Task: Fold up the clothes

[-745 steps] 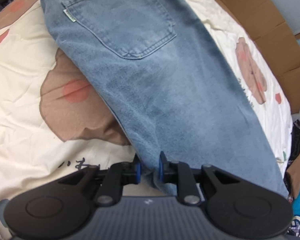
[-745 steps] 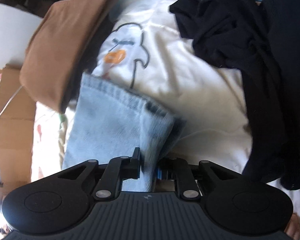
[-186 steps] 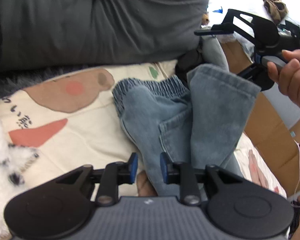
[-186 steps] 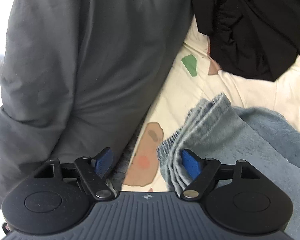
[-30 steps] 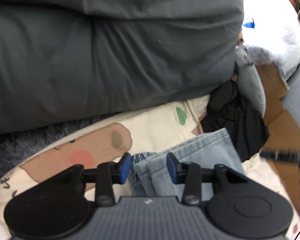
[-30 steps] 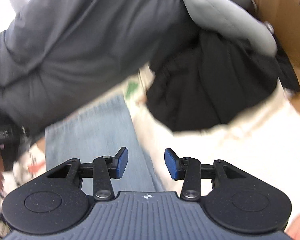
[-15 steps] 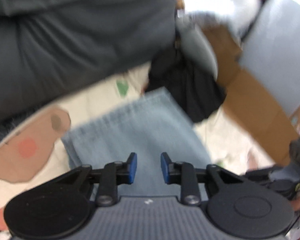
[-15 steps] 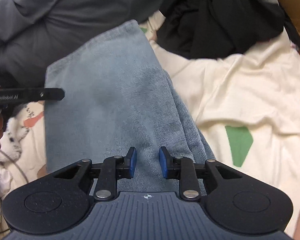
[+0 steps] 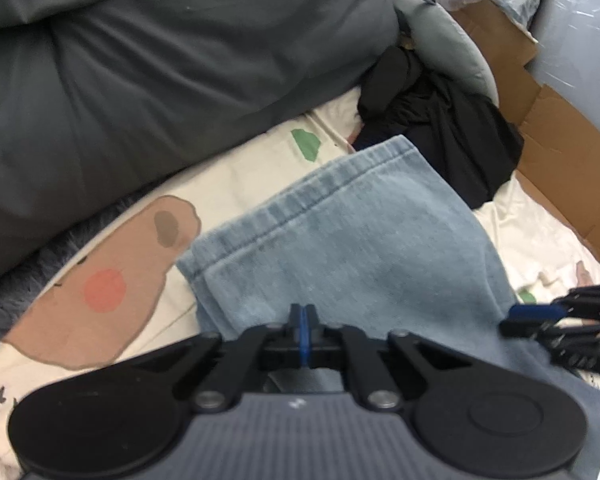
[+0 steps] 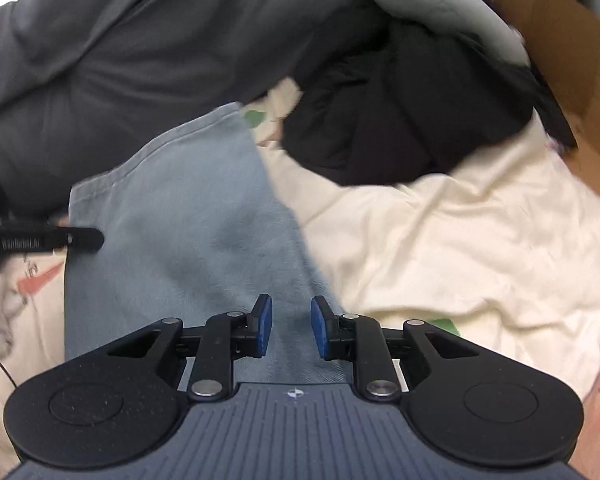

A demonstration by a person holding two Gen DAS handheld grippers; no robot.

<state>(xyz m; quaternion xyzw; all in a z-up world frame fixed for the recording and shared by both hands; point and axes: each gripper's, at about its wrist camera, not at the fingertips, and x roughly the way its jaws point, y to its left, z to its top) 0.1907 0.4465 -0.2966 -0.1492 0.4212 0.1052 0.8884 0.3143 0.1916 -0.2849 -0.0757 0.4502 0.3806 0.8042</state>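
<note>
The light blue jeans (image 9: 360,240) lie folded into a thick stack on the cream printed bedsheet (image 9: 236,176), hem edge toward the far side. My left gripper (image 9: 304,316) hovers over the near part of the stack, blue pads pressed together with no cloth seen between them. In the right wrist view the same jeans (image 10: 180,220) fill the left centre. My right gripper (image 10: 291,326) stands over their right edge, its jaws a little apart and gripping nothing. Each gripper shows in the other's view: the right gripper (image 9: 540,314) at the right edge, the left gripper (image 10: 60,238) at the left.
A dark grey duvet (image 9: 160,60) bulks along the far side. A crumpled black garment (image 9: 440,120) lies just beyond the jeans, with a grey cushion behind it. An open cardboard box (image 9: 560,152) borders the bed on the right. Bare sheet (image 10: 460,240) spreads right of the jeans.
The left jaws have closed fully. The right jaws narrowed a second ago and have held since. Both grippers have sunk closer to the folded jeans.
</note>
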